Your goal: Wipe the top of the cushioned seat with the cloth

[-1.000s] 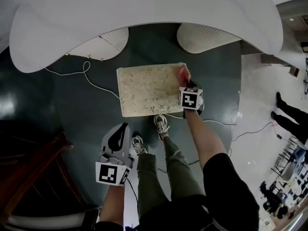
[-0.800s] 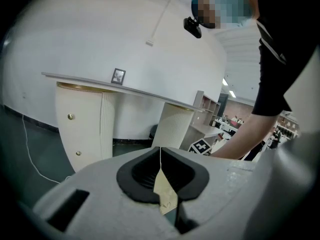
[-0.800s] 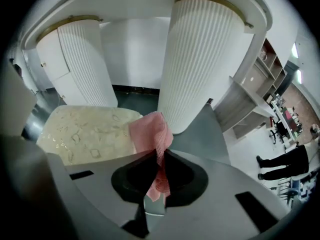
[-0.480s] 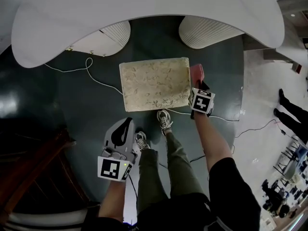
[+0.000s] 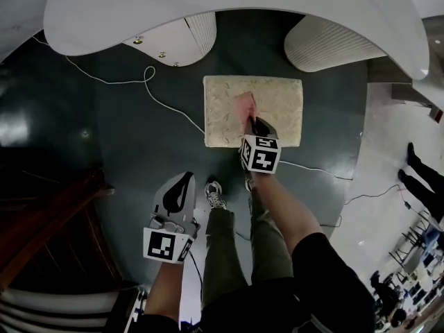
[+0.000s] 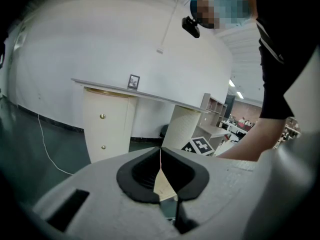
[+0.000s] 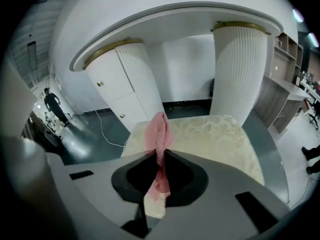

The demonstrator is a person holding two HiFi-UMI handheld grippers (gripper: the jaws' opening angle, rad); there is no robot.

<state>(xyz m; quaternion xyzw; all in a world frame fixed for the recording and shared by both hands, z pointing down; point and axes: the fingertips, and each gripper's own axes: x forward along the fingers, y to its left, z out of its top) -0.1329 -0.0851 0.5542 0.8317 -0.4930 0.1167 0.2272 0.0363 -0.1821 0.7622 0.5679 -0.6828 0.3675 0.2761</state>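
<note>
We stood before the white curved desk (image 5: 243, 5), whose top filled the far side of the head view above a dark glossy floor (image 5: 97, 130). Under the desk's near edge were a ribbed white column (image 5: 326, 44) on the right and a white cabinet (image 5: 166, 47) with small round knobs on the left.

The cushioned seat (image 5: 277, 96), cream with a faint leafy pattern, sat on the floor between them, just in front of the desk's edge. Our right gripper (image 5: 253, 123) hung over the seat's near edge, left of the middle. In the right gripper view its jaws were pressed together on the cloth (image 7: 160, 129). This pink cloth ran forward from the jaws and lay on the seat's top, between the middle and the near left corner.

Our left gripper (image 5: 182, 180) was held over the floor, well apart from the seat and near our left shoe (image 5: 214, 194). In the left gripper view its jaws met tip to tip with nothing between them. A thin white cable (image 5: 149, 82) looped across the floor toward the seat's left edge.
</note>
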